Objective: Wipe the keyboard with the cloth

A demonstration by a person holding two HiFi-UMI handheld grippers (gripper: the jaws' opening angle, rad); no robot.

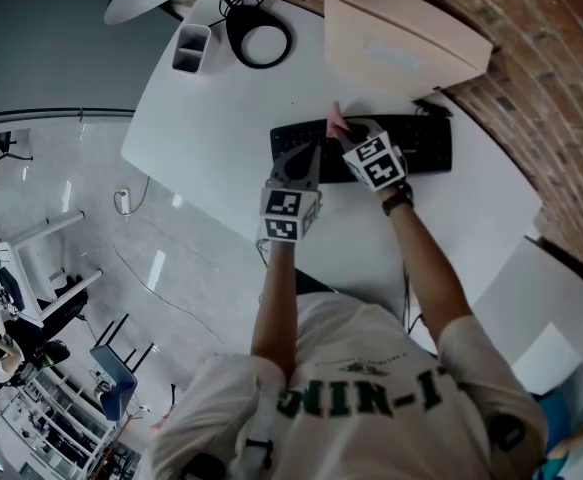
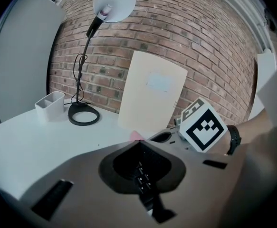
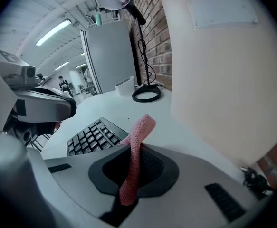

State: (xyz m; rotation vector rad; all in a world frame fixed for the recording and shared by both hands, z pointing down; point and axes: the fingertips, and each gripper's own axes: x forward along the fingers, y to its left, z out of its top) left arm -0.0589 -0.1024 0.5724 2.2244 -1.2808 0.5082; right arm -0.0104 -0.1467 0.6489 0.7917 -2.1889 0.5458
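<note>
1. The head view was evenly and fairly brightly lit from overhead. The white counter (image 1: 221,138) was its palest patch, and the glossy floor (image 1: 91,188) carried streaked reflections.
2. Both gripper views bowed hard at the edges, curving the courses of the brick wall (image 2: 200,42), and fell to black in the corners.
3. In the left gripper view the left gripper (image 2: 138,141) looked shaded and soft, close to the lens.
4. In the right gripper view a ceiling strip light (image 3: 57,30) glared. The cloth (image 3: 136,156) was sharp enough to show its weave, and the near monitor back (image 3: 224,70) looked pale and flat.
</note>
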